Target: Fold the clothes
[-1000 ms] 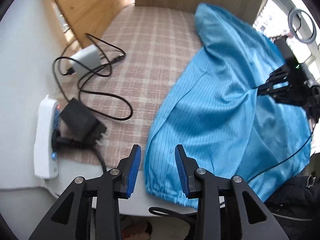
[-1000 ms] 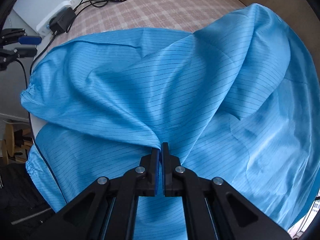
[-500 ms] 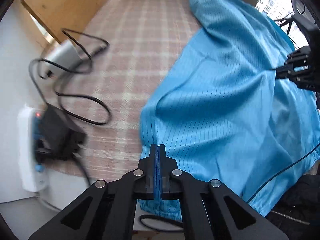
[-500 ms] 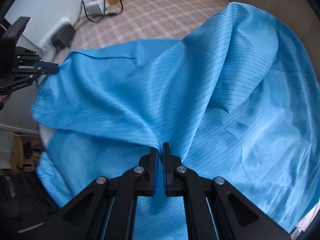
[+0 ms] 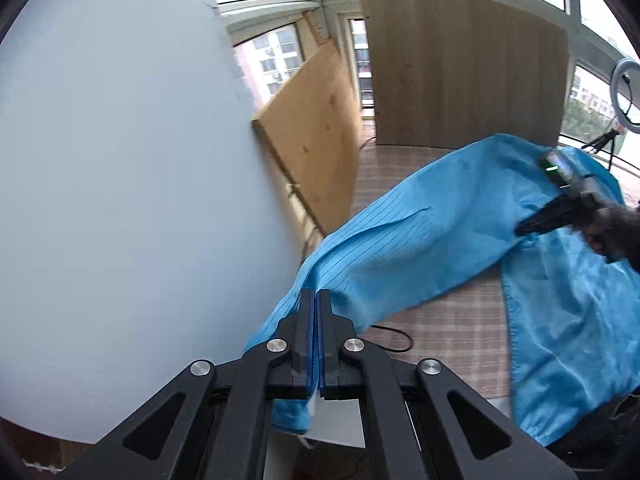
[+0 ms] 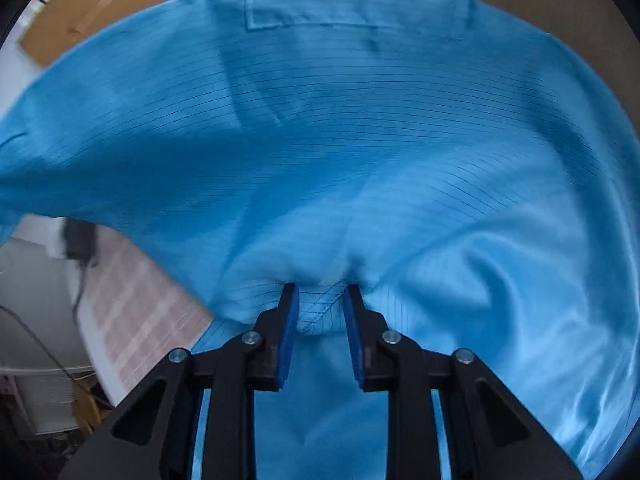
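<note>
We held the blue striped garment point(image 5: 420, 240) stretched above the checked table cover point(image 5: 452, 324), our left gripper point(image 5: 315, 308) clamped on its edge. Our right gripper point(image 6: 320, 300) had just been opening, its pads point(image 6: 289, 332) apart, a hem corner lying loose between them.

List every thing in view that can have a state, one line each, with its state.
left gripper: shut on the blue garment's edge, lifted off the table.
right gripper: jaws have just been opening; a fold of cloth sits between them, pads apart.
blue garment: partly raised, stretched between the two grippers, the rest draped on the checked tablecloth.
black cable: lying on the tablecloth, partly under the garment.
</note>
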A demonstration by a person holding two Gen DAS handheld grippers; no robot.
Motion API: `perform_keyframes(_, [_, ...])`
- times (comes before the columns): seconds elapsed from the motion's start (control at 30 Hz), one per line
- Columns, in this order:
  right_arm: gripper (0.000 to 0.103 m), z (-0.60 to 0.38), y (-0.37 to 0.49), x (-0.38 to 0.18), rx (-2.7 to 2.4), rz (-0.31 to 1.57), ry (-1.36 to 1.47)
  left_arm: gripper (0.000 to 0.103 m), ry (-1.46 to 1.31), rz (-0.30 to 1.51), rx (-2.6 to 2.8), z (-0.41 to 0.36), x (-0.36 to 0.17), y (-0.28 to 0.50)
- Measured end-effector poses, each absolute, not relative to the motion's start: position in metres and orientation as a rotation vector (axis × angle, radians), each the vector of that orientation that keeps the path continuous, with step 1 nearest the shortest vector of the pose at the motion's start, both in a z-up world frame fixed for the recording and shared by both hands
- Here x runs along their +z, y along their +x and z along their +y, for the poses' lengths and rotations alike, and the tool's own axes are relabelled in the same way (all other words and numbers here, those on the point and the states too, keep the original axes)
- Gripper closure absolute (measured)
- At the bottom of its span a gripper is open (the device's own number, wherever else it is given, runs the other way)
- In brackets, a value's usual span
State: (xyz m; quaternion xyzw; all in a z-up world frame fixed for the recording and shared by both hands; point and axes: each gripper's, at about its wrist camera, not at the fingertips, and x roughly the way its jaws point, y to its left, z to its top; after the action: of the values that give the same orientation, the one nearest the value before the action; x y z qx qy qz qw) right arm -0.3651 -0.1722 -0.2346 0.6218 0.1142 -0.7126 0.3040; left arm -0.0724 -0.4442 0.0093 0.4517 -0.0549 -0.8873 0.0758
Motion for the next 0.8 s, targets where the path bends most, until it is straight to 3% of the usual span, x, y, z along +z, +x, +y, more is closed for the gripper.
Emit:
perform_keyframes(0.13, [0.081, -0.185, -0.397, -0.226, -1.989, 0.193, 1.631, 0.102, 1.334, -0.164, -2.729, -0.42, 0.027, -0.067])
perform_keyframes(0.27, [0.081, -0.159, -0.384, -0.17, -1.992, 0.03, 1.547, 0.102, 1.281, -0.244, -2.815, -0.372, 0.049, -0.058])
perform_keyframes(0.5, [0.081, -0.016, -0.307, -0.082, -2.065, -0.027, 1.444, 0.102, 1.269, -0.42, -2.982, -0.245, 0.057, -0.028])
perform_keyframes(0.67, [0.081, 0.081, -0.255, -0.068, -2.164, -0.031, 1.469, 0.102, 1.496, -0.48, -3.074, -0.117, 0.01, 0.005])
perform_keyframes(0.8, [0.08, 0.127, -0.237, -0.07, -2.201, -0.023, 1.49, 0.102, 1.883, -0.536, -3.084, -0.008, -0.075, 0.046])
